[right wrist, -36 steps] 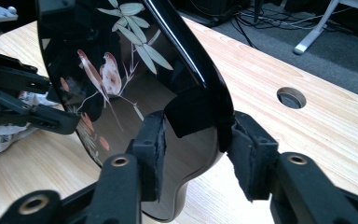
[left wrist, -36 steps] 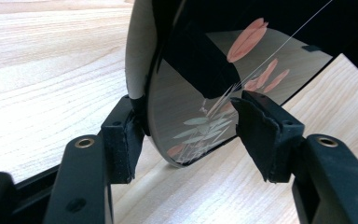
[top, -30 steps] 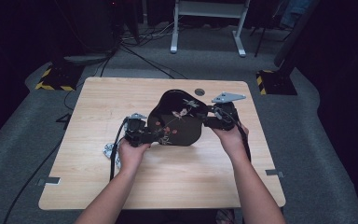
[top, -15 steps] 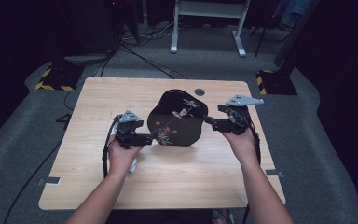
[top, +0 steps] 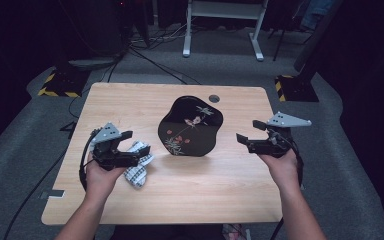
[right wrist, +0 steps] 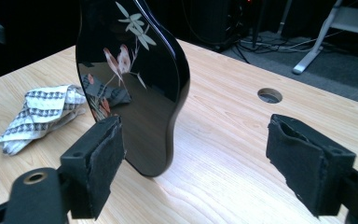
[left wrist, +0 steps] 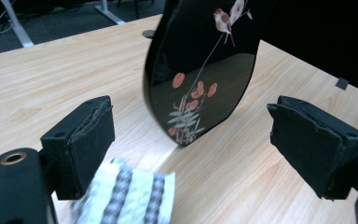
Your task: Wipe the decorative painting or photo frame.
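Desk (top: pixel 220 195) first: pale wood, cable hole (top: pixel 214 98) near the far edge. Black lacquer tray (top: pixel 190 127) stands upright on its edge mid-desk, apart from both tools. I judge it stiff, glossy, slippery, chip-prone and tippy; best taken by the side rims, one tool each side. Patterned cloth (top: pixel 137 162) lies just under my left tool (top: pixel 142 152), soft, could snag. Both tools have just been opening: left stands wide, empty; right tool (top: pixel 241 138) wide, empty too.

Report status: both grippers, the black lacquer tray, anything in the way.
Left gripper and right gripper open, jaws just opened, nothing between them. Black tray stands tilted on the table, untouched. Patterned cloth lies under the left gripper.
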`<state>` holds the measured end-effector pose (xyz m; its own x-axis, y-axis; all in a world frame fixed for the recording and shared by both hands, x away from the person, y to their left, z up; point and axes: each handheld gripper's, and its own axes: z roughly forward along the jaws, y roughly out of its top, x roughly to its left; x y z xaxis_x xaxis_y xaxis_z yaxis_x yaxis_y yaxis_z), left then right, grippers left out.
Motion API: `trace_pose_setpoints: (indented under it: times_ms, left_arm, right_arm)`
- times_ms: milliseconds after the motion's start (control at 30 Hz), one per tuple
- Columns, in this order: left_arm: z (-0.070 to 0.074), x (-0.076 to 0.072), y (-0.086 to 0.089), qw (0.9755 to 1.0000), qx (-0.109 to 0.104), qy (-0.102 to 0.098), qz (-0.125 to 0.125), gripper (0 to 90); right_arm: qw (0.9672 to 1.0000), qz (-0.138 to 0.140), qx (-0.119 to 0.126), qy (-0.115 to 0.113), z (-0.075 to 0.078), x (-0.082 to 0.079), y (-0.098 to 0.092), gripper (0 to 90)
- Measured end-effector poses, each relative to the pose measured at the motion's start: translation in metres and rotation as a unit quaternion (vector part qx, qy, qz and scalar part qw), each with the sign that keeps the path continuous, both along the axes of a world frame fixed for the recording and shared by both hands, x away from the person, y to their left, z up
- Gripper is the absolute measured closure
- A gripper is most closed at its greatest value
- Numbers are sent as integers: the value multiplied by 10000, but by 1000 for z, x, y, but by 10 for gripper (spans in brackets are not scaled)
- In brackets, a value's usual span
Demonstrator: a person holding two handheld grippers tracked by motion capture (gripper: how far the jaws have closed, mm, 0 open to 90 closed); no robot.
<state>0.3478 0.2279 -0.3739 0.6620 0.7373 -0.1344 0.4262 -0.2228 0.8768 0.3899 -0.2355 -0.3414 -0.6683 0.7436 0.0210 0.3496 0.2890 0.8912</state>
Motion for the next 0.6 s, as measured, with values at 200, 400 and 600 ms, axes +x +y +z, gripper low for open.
trace_pose_setpoints:
  times_ms: [200, 400, 600]
  left_arm:
    - [-6, -16, 24, 9995, 303, 24, -6, 141]
    - [-22, -27, 57, 9986, 444, 178, 221, 141]
    - [-37, -37, 83, 9967, 609, 227, 480, 142]
  right_arm:
    - [9999, -138, -31, 81, -12, -11, -18, 187]
    - [9990, -373, 27, 226, -28, -18, -40, 178]
    - [9983, -475, -30, 341, -42, -21, -52, 159]
